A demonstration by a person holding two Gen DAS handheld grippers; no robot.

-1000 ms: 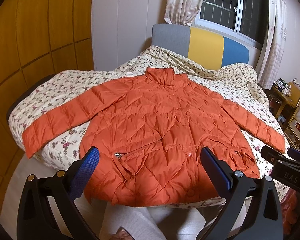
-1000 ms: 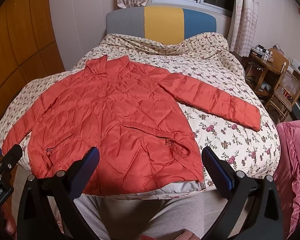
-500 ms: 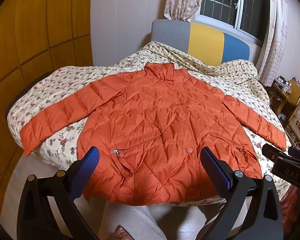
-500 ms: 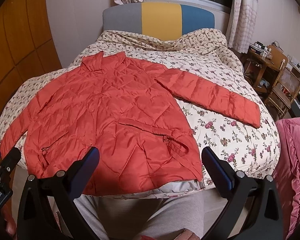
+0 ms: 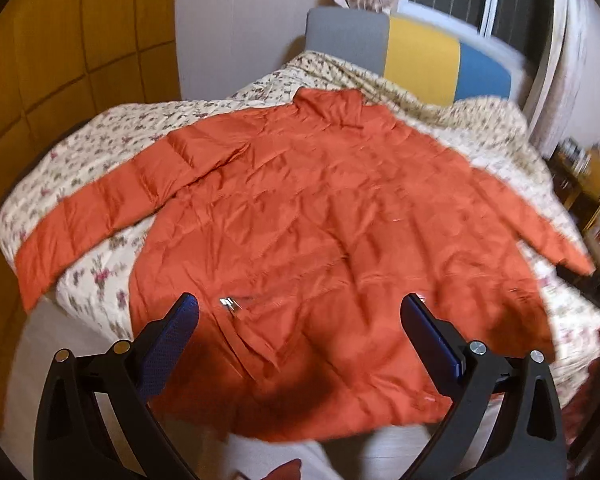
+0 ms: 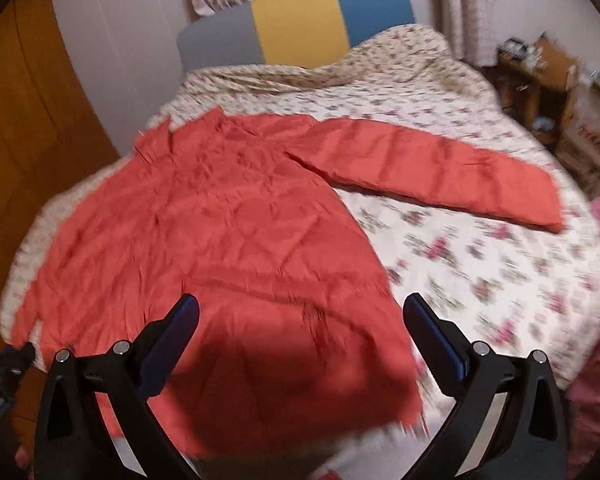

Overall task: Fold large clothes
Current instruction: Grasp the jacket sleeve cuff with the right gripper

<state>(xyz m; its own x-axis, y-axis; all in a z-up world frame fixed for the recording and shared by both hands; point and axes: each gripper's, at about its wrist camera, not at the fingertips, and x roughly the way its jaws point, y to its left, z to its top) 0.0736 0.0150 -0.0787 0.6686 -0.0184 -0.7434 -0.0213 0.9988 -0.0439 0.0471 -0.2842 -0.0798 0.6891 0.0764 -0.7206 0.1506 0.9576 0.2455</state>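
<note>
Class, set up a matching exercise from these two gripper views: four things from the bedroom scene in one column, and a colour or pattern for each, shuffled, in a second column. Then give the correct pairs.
Column 1
1. jacket
2. bedspread
3. middle headboard panel
4. gripper finger pads

Column 2
A. yellow
B. dark blue
C. orange
D. cream with a flower print

Pairs: 1-C, 2-D, 3-A, 4-B
</note>
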